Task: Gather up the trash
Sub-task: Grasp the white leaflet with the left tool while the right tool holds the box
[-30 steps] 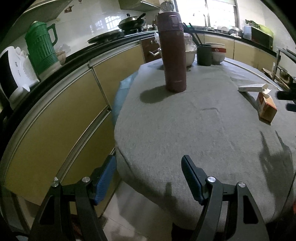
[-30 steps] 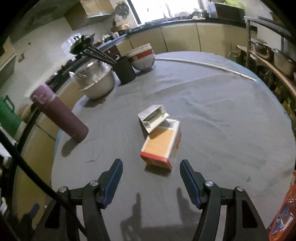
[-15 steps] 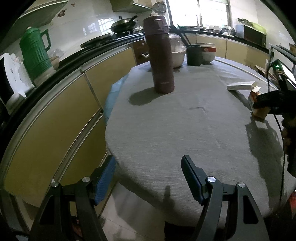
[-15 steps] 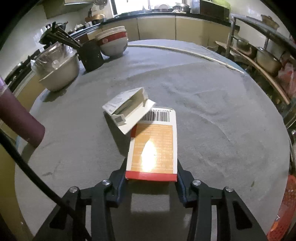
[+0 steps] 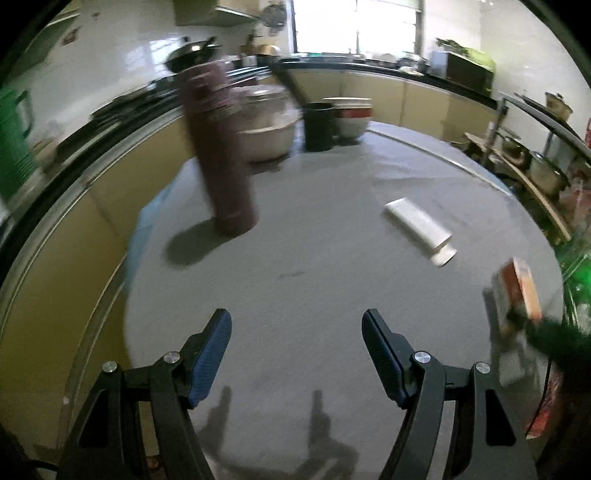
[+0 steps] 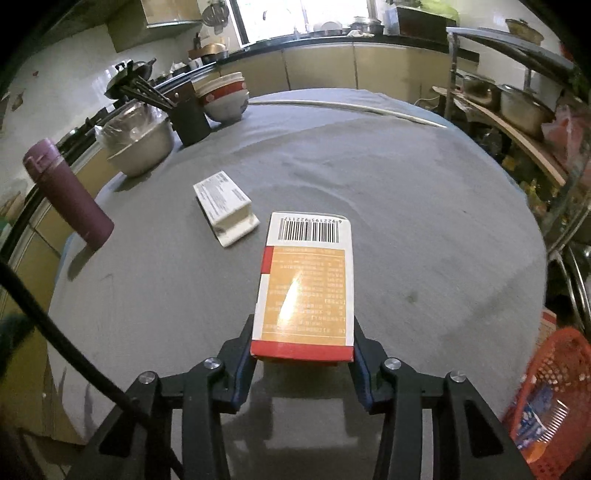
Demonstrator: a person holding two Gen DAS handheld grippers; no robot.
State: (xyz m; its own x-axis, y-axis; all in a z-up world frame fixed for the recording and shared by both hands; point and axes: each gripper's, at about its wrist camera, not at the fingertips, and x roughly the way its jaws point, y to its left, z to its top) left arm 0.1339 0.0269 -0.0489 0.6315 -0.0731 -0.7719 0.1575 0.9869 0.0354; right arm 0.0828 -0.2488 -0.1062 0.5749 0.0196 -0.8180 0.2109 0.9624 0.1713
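Around my round grey cloth-covered surface point(image 6: 406, 221) run yellow kitchen cabinets point(image 6: 317, 66) under a black countertop point(image 6: 369, 38); white tiled walls point(image 5: 110, 66), with a bright window point(image 5: 354, 26) ahead.

My right gripper point(image 6: 303, 363) over near edge of table point(image 6: 424, 206), carton point(image 6: 306, 284) between its fingers, raised off cloth. Small box point(image 6: 224, 202) on table, beyond and left of carton, apart from it. Flask point(image 6: 68, 192) upright near table's left edge. Bowl point(image 6: 138, 142), utensil cup point(image 6: 189, 112), stacked bowls point(image 6: 225, 96) along far-left rim. Basket point(image 6: 550, 402) beside table, lower right. My left gripper point(image 5: 296, 354) above near table edge, nothing between fingers.
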